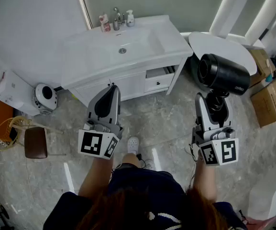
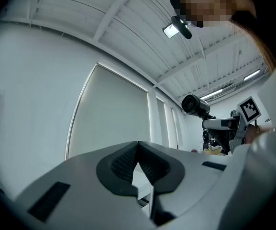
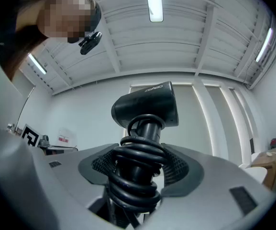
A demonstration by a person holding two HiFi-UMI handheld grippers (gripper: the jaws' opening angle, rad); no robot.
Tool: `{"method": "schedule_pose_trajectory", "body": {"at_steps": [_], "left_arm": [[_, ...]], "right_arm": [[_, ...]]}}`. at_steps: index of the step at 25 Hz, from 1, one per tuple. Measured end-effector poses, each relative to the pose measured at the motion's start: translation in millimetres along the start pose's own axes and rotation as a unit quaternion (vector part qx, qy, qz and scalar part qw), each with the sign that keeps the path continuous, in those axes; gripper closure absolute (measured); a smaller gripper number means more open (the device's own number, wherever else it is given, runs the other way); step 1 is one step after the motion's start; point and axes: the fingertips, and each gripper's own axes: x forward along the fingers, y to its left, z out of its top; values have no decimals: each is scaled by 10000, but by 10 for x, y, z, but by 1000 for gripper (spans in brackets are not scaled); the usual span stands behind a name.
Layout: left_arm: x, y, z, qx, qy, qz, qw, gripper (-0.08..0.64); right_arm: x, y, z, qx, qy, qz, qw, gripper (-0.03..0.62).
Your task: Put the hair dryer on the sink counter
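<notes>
A black hair dryer [image 1: 222, 74] stands upright in my right gripper [image 1: 213, 103], its barrel pointing left and its cord wound round the handle [image 3: 140, 169]. The right jaws are shut on that cord-wrapped handle. It hangs over the floor to the right of the white sink counter [image 1: 99, 63]. My left gripper [image 1: 110, 96] is held near the cabinet front, below the basin, with its pads [image 2: 123, 164] pressed together and nothing between them. From the left gripper view the hair dryer [image 2: 195, 104] shows far off to the right.
A faucet [image 1: 117, 18] and small bottles [image 1: 104, 22] stand at the back of the counter. A drawer [image 1: 159, 79] in the cabinet is slightly open. A round white table [image 1: 224, 49] lies behind the dryer, cardboard boxes [image 1: 269, 99] at right, a brown stool [image 1: 35, 142] at left.
</notes>
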Motion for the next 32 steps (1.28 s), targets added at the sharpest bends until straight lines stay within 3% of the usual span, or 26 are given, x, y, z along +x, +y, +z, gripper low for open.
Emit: {"method": "schedule_pose_trajectory", "body": {"at_steps": [10,19,24,32], "left_arm": [[-119,-154,128,81,-59,9,9999,541],[18,-47,-5,51,10,-9,10000,541],[392,-53,-100,82,-97,-185,9997,541],[1571,481,-94,37,-200,-519,9984,541]], "right_arm": [[-179,18,123,221,-76,60,9997,302],[-70,-51,39,167,-48,-80,9998,302],[101,-272,-65,123,-118,-177,9997,302],[1185,-636,-100,-50,-190,-396,9990,302]]}}
